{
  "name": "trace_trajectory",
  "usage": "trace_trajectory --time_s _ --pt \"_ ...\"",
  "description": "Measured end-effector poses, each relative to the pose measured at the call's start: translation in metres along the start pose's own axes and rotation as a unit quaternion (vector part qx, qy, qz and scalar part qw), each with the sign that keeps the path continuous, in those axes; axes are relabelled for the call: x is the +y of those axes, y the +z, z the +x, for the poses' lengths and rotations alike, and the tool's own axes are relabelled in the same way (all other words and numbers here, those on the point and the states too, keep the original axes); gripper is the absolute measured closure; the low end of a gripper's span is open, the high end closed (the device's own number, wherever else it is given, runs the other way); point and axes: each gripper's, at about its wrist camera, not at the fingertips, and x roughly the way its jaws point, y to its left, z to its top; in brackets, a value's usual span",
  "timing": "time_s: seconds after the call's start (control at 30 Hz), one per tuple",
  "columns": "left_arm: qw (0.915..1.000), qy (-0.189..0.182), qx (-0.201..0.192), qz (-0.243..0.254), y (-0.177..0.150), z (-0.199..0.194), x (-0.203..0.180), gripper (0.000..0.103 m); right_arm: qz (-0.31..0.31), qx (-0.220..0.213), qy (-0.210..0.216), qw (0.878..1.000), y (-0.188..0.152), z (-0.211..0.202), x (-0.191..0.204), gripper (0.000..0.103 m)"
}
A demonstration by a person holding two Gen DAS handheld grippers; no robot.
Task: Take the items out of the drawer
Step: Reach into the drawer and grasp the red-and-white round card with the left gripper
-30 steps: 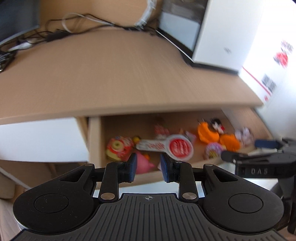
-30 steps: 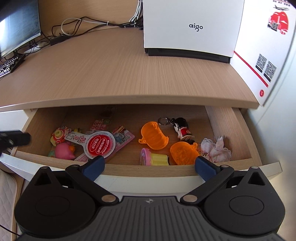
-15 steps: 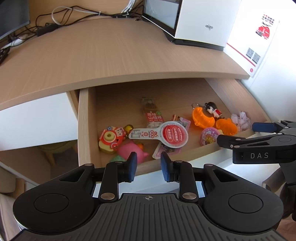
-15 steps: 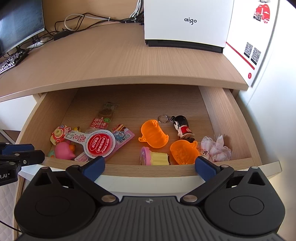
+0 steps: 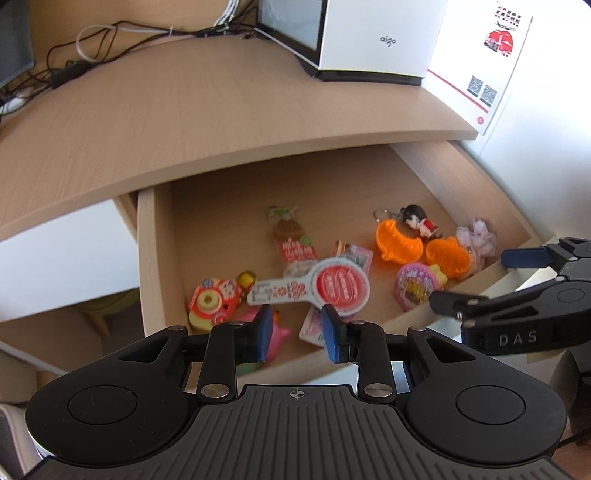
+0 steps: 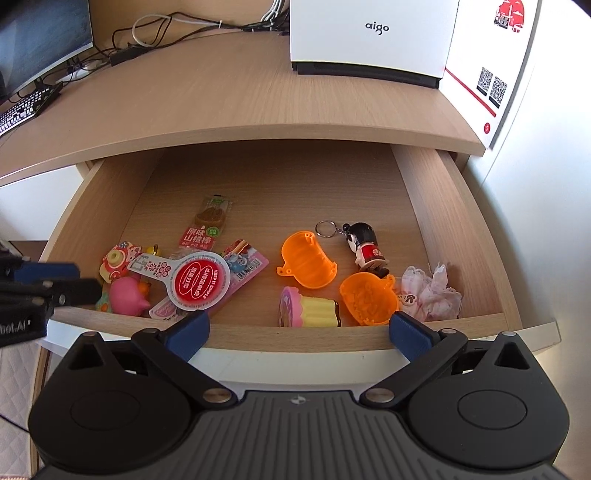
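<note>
Currently: open light-wood drawer holds small toys | left gripper jaws narrowly apart, empty | right gripper jaws wide, empty.

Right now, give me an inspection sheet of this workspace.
Surface: wooden desk, bare in front; drawer under it pulled open.
Job's things: round red-and-white paddle tag, two orange shell halves, doll keychain, pink pig toy, snack packet, all in the drawer.
Clutter: crumpled wrapper at the drawer's right.
Grippers: left claw open, empty; right claw wide open, empty.
Cables: tangle at desk's rear.
Surroundings: white aigo box, monitor, keyboard.
</note>
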Motion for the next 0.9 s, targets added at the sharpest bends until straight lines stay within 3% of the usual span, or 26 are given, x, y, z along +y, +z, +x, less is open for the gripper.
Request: trace_trajectory --time_s 0.17,0.27,0.4,0.57,0.63,0.9 --pt "0.9993 -0.027 -0.005 0.024 0.009 0.000 -0.004 0.072 -0.011 0.019 0.007 1.000 0.007 0.001 -0.003 0.001" --pt "0.9938 -0.056 -0.018 0.095 0.021 -0.004 -0.001 0.072 -0.008 0.035 -0.001 0.999 0.018 0.000 -0.009 0.007" --pt "0.9699 -0.071 -0.025 0.232 0.038 0.002 -0.002 0.071 -0.003 0.014 0.009 1.000 0.035 -0.010 -0.028 0.007" --pt "0.9303 -0.109 0.037 0.348 0.052 0.038 -0.007 0.070 -0.048 -0.001 0.042 0.998 0.049 -0.019 -0.038 0.007" --pt "0.9206 -0.112 0.065 0.368 0.054 0.055 -0.008 0.070 -0.047 -0.004 0.047 0.998 0.054 -0.020 -0.043 0.007" --pt "0.8949 -0.128 0.135 0.406 0.045 0.101 -0.016 0.069 -0.012 0.013 0.050 0.999 0.060 -0.009 -0.064 0.007"
